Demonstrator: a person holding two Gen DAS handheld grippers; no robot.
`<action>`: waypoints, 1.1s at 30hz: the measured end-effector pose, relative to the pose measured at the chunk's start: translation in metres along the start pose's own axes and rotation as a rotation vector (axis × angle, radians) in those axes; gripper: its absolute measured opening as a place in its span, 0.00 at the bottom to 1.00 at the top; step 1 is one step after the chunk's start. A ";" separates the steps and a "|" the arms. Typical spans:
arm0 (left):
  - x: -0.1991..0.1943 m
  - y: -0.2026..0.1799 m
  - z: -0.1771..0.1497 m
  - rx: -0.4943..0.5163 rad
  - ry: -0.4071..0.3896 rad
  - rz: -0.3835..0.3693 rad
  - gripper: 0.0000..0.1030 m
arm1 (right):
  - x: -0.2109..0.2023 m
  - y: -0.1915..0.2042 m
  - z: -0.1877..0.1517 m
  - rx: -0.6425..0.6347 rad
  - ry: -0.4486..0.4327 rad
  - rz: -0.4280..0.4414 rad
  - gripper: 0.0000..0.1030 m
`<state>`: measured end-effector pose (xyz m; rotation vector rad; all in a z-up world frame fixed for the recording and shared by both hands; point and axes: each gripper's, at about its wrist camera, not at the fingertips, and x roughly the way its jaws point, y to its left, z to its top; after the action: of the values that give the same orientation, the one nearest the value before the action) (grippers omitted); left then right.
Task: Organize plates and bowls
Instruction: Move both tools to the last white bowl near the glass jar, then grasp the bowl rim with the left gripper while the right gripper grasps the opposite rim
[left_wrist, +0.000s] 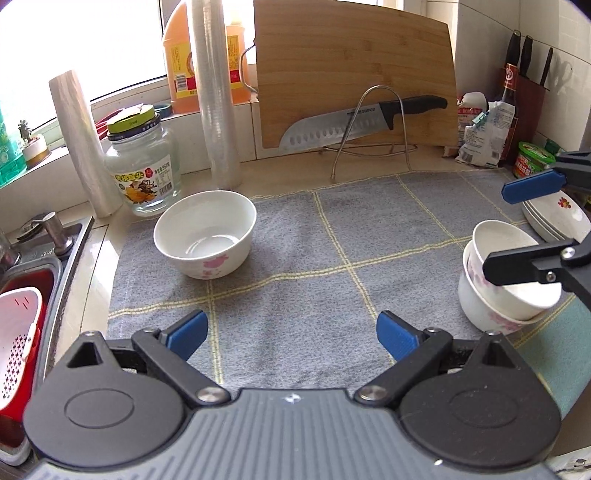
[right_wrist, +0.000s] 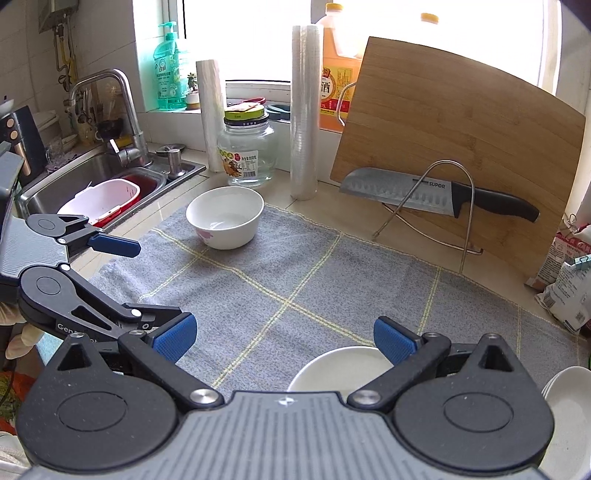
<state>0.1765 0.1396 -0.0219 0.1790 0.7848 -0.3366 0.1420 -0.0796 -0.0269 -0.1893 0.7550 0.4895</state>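
A white bowl with a pink print (left_wrist: 205, 236) stands alone on the grey checked mat (left_wrist: 295, 280), far left; it also shows in the right wrist view (right_wrist: 225, 216). Two more white bowls (left_wrist: 506, 280) are nested at the mat's right edge, the top one tilted. White plates (left_wrist: 557, 218) are stacked behind them. My left gripper (left_wrist: 291, 334) is open and empty over the mat's near side. My right gripper (right_wrist: 284, 338) is open and empty, right over the nested bowls (right_wrist: 340, 367); its fingers (left_wrist: 532, 188) straddle them in the left wrist view.
A glass jar (left_wrist: 146, 173), two film rolls (left_wrist: 218, 110) and oil bottles stand behind the lone bowl. A cutting board (left_wrist: 354, 70) with a knife (left_wrist: 354, 122) on a wire rack leans at the back. The sink (right_wrist: 92, 184) with a red-white basket lies left. Food bags (left_wrist: 484, 129) crowd the right.
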 end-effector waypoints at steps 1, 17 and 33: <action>0.000 0.007 0.001 0.009 -0.003 -0.003 0.95 | 0.003 0.007 0.003 0.006 0.001 -0.003 1.00; 0.038 0.105 0.026 0.010 -0.021 -0.036 0.95 | 0.067 0.093 0.033 0.011 0.018 -0.075 1.00; 0.103 0.127 0.066 0.057 -0.014 -0.084 0.94 | 0.144 0.102 0.057 -0.010 0.061 -0.107 1.00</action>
<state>0.3340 0.2159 -0.0451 0.1975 0.7712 -0.4394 0.2167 0.0798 -0.0851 -0.2530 0.7982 0.3876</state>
